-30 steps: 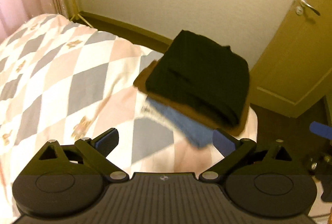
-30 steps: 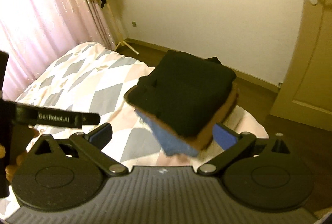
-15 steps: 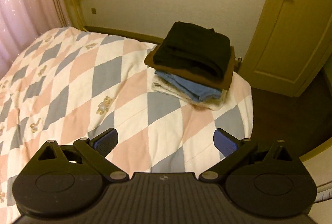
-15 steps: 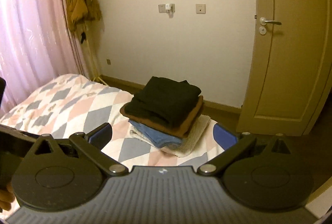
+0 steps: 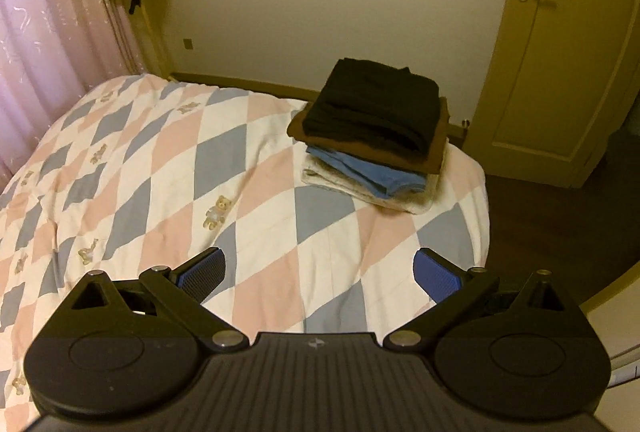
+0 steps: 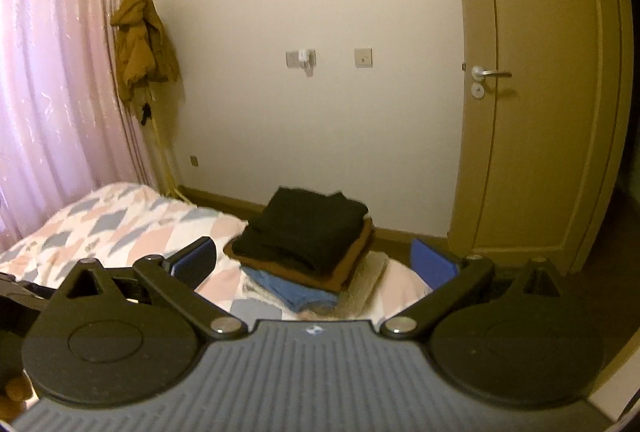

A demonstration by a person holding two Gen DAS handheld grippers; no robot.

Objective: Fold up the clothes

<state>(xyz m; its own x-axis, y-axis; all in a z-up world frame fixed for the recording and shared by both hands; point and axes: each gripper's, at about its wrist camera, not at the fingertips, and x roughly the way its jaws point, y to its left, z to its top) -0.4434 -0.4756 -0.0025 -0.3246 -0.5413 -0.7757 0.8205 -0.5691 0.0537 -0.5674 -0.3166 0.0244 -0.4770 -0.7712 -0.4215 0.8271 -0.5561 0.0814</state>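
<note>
on the bed corner (image 5: 460, 188) the folded stack (image 5: 372, 136) lies complete; both grippers (left gripper (image 5: 318, 274), right gripper (image 6: 312, 262)) have backed away, jaws wide open and empty, so folding looks finished.

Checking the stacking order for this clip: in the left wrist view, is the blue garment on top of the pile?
No, the black garment tops the pile, with a brown one beneath it and the blue garment lower still.
</note>
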